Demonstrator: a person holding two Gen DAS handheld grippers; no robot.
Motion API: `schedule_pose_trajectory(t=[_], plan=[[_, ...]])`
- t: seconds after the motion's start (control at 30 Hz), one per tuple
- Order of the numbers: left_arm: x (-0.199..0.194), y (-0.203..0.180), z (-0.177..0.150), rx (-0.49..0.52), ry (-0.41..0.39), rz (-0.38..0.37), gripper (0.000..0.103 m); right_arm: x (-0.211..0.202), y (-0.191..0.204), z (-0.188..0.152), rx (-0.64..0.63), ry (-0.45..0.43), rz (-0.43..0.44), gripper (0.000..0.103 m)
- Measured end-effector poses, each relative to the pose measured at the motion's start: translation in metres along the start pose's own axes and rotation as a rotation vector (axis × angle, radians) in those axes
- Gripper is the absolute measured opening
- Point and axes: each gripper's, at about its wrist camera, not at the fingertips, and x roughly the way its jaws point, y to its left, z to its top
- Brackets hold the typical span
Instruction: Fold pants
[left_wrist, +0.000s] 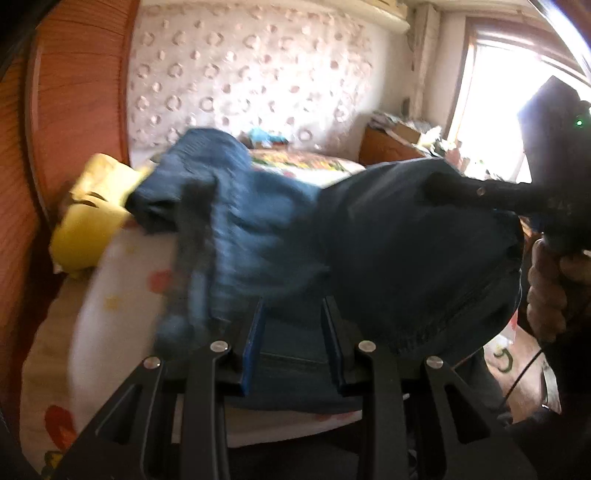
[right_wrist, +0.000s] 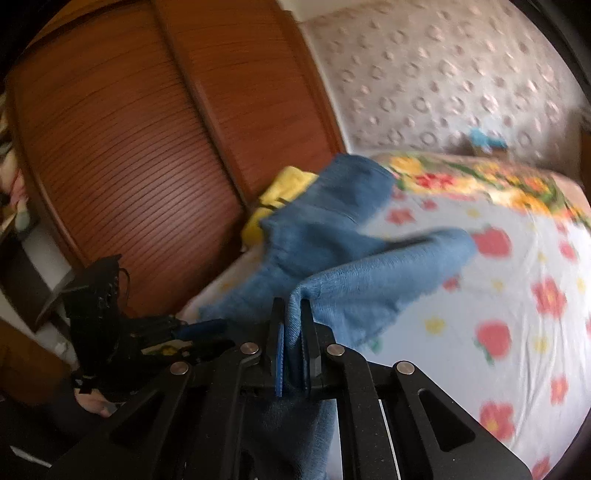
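Fingers of the right gripper (right_wrist: 293, 334) are pressed together on a fold of the blue denim pants (right_wrist: 343, 258), pinched between the blue pads. Fingers of the left gripper (left_wrist: 295, 332) are held partly apart with dark pants cloth (left_wrist: 406, 251) clamped between them. The garment is held raised above the white bedsheet printed with red and yellow flowers (right_wrist: 517, 258), its legs trailing toward the bed's far left corner, where a yellow cloth (left_wrist: 85, 221) is seen beside the ribbed brown wooden wardrobe door (right_wrist: 129, 147).
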Motion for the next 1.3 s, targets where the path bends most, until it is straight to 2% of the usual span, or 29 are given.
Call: schedule_pose_trajectory(t=[0.2, 0.4, 0.53, 0.6, 0.63, 0.67, 0.7, 0.77, 0.9, 1.0, 1.07, 1.2, 1.3], plan=[[-0.036, 0.041, 0.004, -0.059, -0.065, 0.084, 0.03, 0.061, 0.04, 0.023, -0.07, 0.039, 0.08, 0.004], [-0.058, 0.082, 0.003, -0.113, -0.095, 0.172, 0.03, 0.118, 0.064, 0.015, -0.074, 0.13, 0.152, 0.004], [-0.066, 0.099, 0.0, -0.139, -0.104, 0.197, 0.03, 0.152, 0.071, -0.002, -0.053, 0.218, 0.177, 0.004], [-0.065, 0.102, 0.001, -0.144, -0.105, 0.202, 0.03, 0.155, 0.07, -0.003, -0.044, 0.229, 0.176, 0.005], [-0.064, 0.103, 0.0, -0.149, -0.105, 0.202, 0.03, 0.151, 0.069, -0.001, -0.041, 0.227, 0.173, 0.007], [-0.063, 0.104, 0.001, -0.151, -0.106, 0.198, 0.03, 0.143, 0.069, 0.002, -0.039, 0.221, 0.172, 0.015], [-0.062, 0.103, 0.001, -0.151, -0.107, 0.193, 0.03, 0.135, 0.069, 0.006, -0.042, 0.204, 0.172, 0.03], [-0.061, 0.098, 0.004, -0.145, -0.111, 0.18, 0.03, 0.104, 0.067, 0.017, -0.069, 0.129, 0.14, 0.051], [-0.056, 0.081, 0.014, -0.112, -0.121, 0.143, 0.03, 0.056, 0.051, 0.03, -0.119, 0.042, 0.043, 0.052], [-0.051, 0.064, 0.023, -0.077, -0.127, 0.109, 0.03, 0.041, 0.03, 0.035, -0.146, 0.014, -0.061, 0.052], [-0.044, 0.053, 0.027, -0.059, -0.116, 0.081, 0.03, 0.041, 0.019, 0.031, -0.166, 0.018, -0.133, 0.052], [-0.024, 0.038, 0.023, -0.03, -0.06, 0.065, 0.03, 0.065, -0.01, 0.027, -0.157, 0.058, -0.193, 0.053], [-0.009, 0.04, 0.012, -0.035, 0.004, 0.079, 0.03, 0.084, -0.033, 0.03, -0.119, 0.077, -0.184, 0.053]])
